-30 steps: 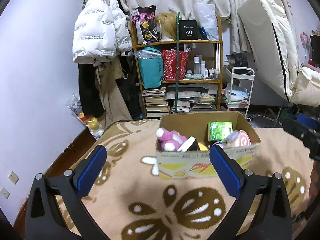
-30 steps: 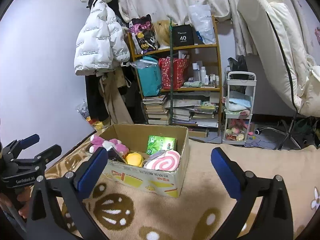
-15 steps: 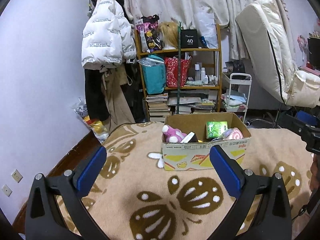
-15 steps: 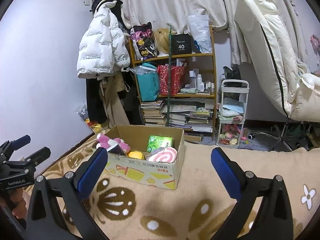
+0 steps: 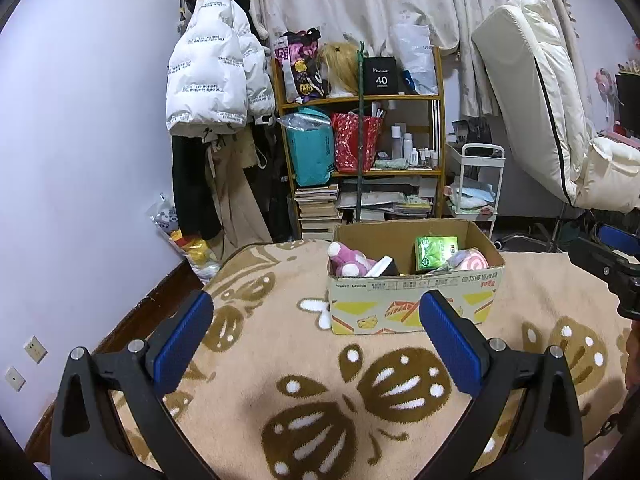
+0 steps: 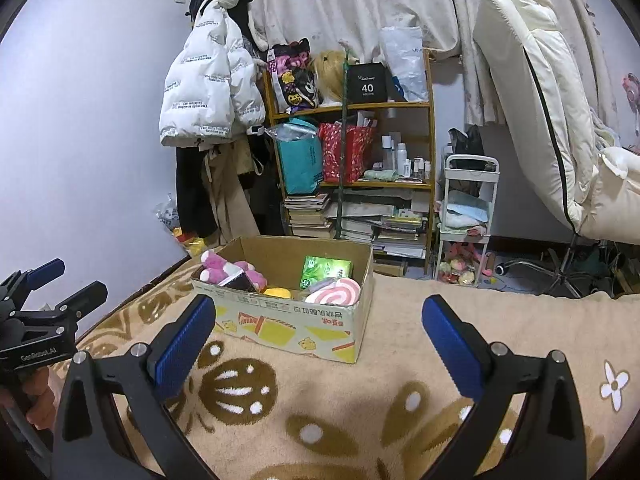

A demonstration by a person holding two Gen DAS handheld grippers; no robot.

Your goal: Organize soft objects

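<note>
A cardboard box (image 5: pixel 416 304) (image 6: pixel 288 320) stands on the beige patterned blanket (image 5: pixel 320 392). In it lie a pink plush toy (image 5: pixel 349 261) (image 6: pixel 224 271), a green pack (image 5: pixel 436 253) (image 6: pixel 326 271), a pink swirl cushion (image 5: pixel 470 259) (image 6: pixel 334 293) and a yellow soft toy (image 6: pixel 277 292). My left gripper (image 5: pixel 316 340) is open and empty, well short of the box. My right gripper (image 6: pixel 318 340) is open and empty, also short of the box. The left gripper also shows at the left edge of the right wrist view (image 6: pixel 56 292).
A cluttered shelf (image 5: pixel 360 152) with bags and books stands behind the box. A white jacket (image 5: pixel 218 84) hangs at the left. A small white cart (image 6: pixel 466 216) and a cream chair (image 6: pixel 540 128) stand at the right. The blanket's left edge drops to dark floor.
Both grippers have pulled back and risen from the box, which now looks smaller and farther. Both stay open and empty.
</note>
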